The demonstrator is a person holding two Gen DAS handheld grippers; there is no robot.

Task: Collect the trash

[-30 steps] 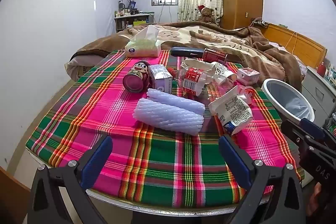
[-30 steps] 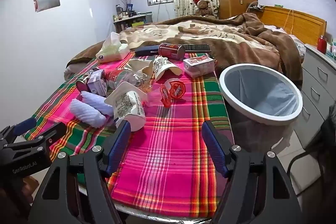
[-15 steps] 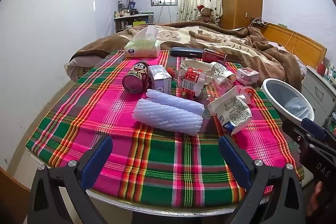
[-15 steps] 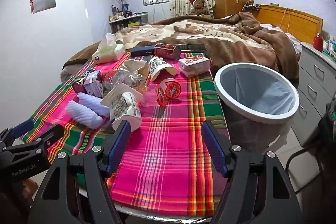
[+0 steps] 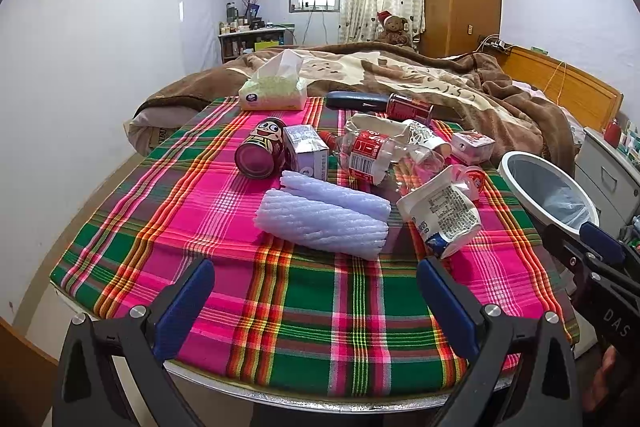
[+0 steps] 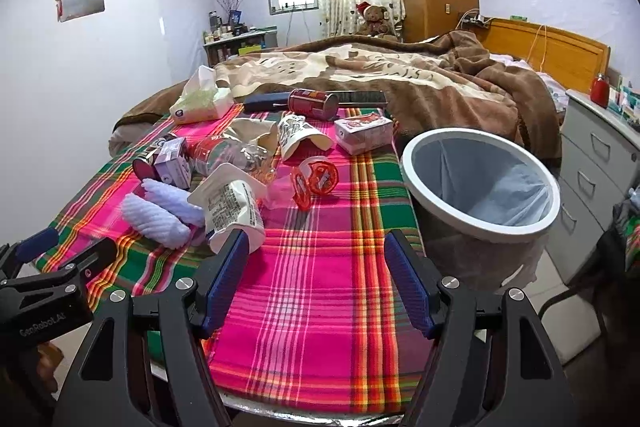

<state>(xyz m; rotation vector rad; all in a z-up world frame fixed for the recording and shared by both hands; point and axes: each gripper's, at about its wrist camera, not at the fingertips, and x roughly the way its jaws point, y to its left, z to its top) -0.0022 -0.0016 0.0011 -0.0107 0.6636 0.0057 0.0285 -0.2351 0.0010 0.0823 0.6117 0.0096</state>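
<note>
Both the left gripper and right gripper stand agape and empty; the nearest white cup, judged light and crushable, wants a gentle pinch across its rim.

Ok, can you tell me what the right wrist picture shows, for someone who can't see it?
The open right gripper, holding nothing, hovers over a pink and green plaid tablecloth strewn with trash: a crumpled white paper cup, lilac foam sleeves and a red round lid. A white-rimmed lined bin stands beside the table, with a bed behind.
</note>
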